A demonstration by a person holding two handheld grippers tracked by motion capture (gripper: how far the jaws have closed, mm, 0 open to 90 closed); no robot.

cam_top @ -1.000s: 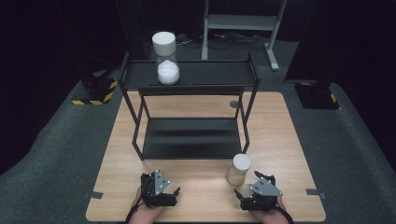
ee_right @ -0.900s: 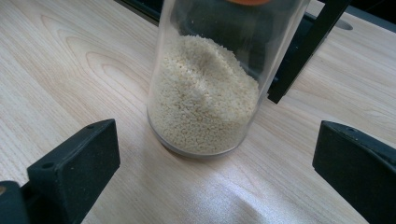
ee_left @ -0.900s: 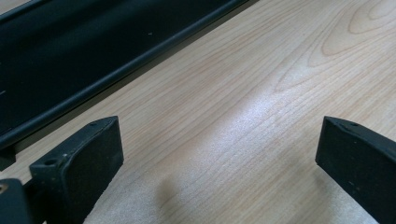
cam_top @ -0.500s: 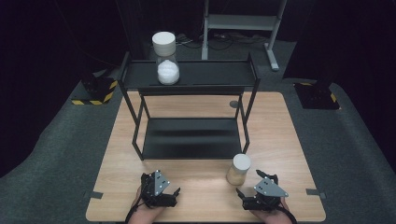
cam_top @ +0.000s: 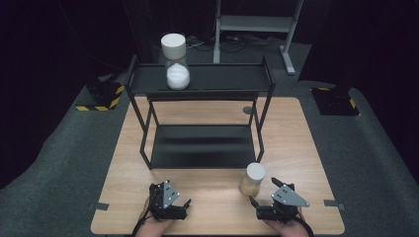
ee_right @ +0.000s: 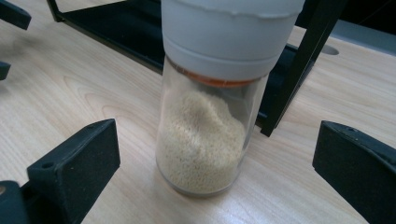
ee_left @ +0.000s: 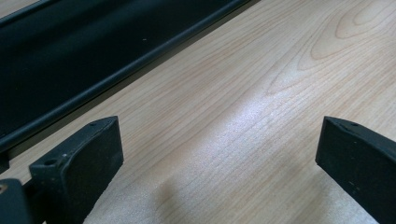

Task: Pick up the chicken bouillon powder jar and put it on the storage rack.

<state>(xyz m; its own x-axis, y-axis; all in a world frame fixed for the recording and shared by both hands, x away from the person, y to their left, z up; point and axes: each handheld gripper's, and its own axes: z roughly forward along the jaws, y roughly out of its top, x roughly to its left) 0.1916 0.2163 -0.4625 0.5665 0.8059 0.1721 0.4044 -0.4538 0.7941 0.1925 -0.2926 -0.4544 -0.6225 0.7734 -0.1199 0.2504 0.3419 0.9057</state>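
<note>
Holding both grippers low at the near edge of the wooden table (cam_top: 296, 128), we keep the right gripper (cam_top: 262, 195) just behind a glass jar of pale grains (cam_top: 252, 179) with a white lid. That jar stands upright on the table near the right front leg of the black two-tier shelf rack (cam_top: 202, 145). In the right gripper view the jar (ee_right: 205, 126) sits between our jaws, which stand wide apart and do not touch it. Our left gripper (cam_top: 184, 207) rests at the near left, its jaws also spread, with bare wood between them. A second jar holding white granules (cam_top: 176, 69) stands on the rack's top shelf, far left.
</note>
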